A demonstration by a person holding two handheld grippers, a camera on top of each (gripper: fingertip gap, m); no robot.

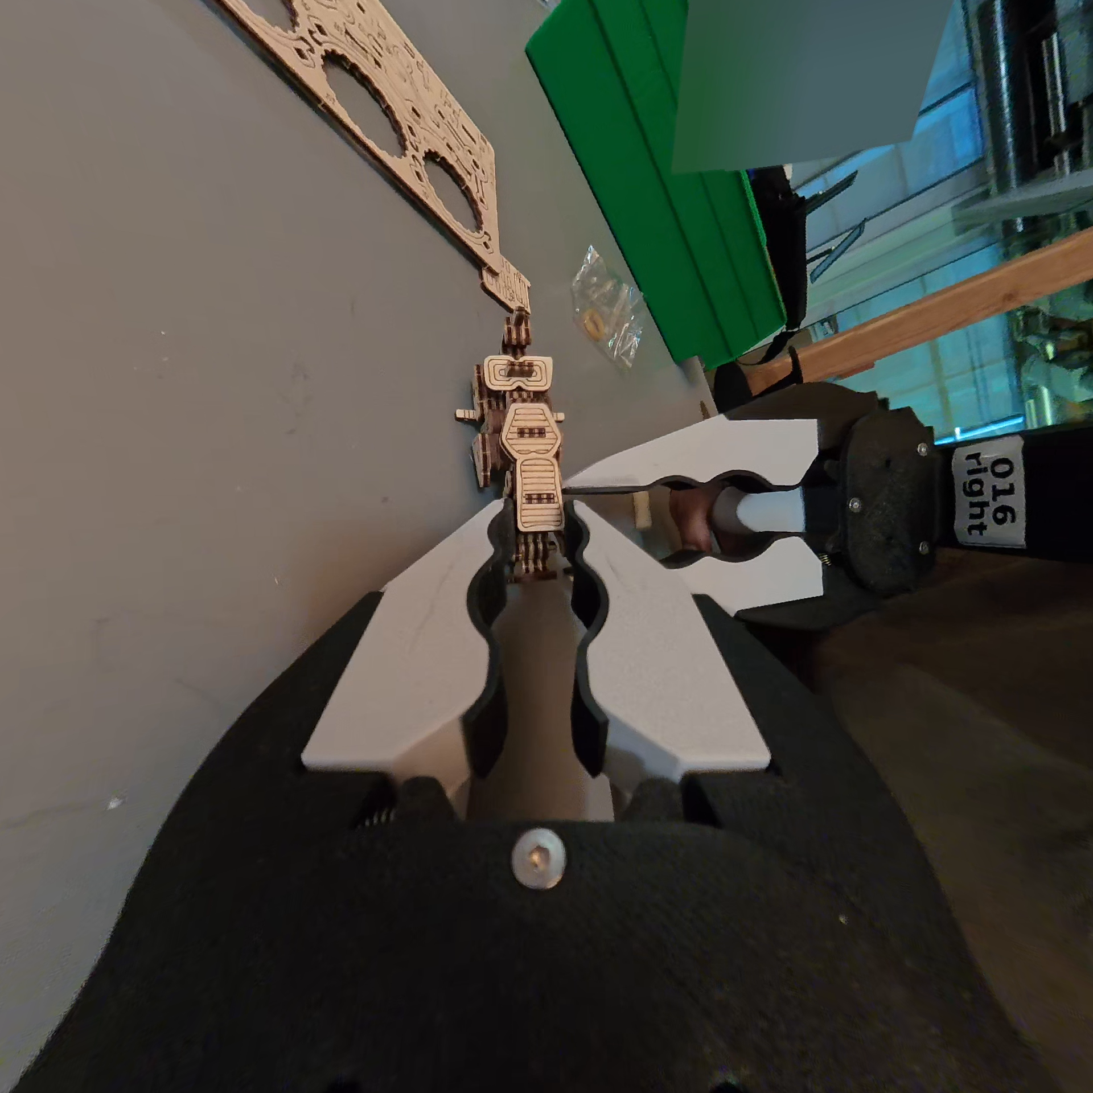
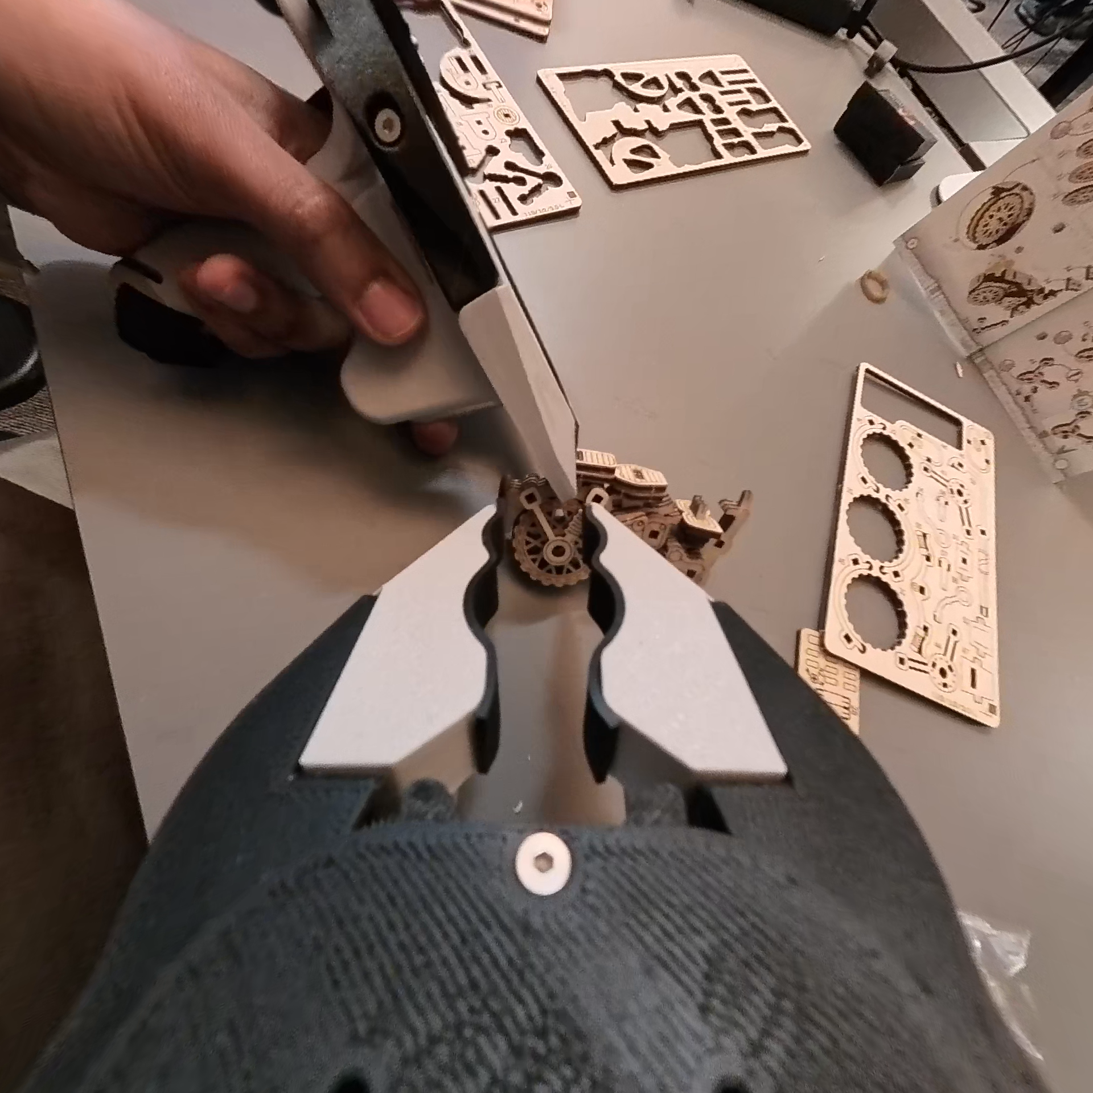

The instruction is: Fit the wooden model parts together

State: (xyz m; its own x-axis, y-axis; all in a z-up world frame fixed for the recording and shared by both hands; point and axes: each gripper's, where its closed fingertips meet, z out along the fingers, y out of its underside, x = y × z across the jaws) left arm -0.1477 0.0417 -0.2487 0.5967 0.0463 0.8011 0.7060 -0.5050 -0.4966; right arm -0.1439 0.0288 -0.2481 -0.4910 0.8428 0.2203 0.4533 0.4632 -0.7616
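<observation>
Sheets (image 2: 911,556) beside model (image 2: 621,520), perhaps touching.

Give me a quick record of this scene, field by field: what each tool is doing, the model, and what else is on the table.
left tool: shut on wooden model, at its seat end
right tool: jaws around the model's toothed wheel; contact unclear
wooden model: partly built motorcycle, on grey table
punched-out part sheets: lying around it
clear plastic bag: beside green box
</observation>
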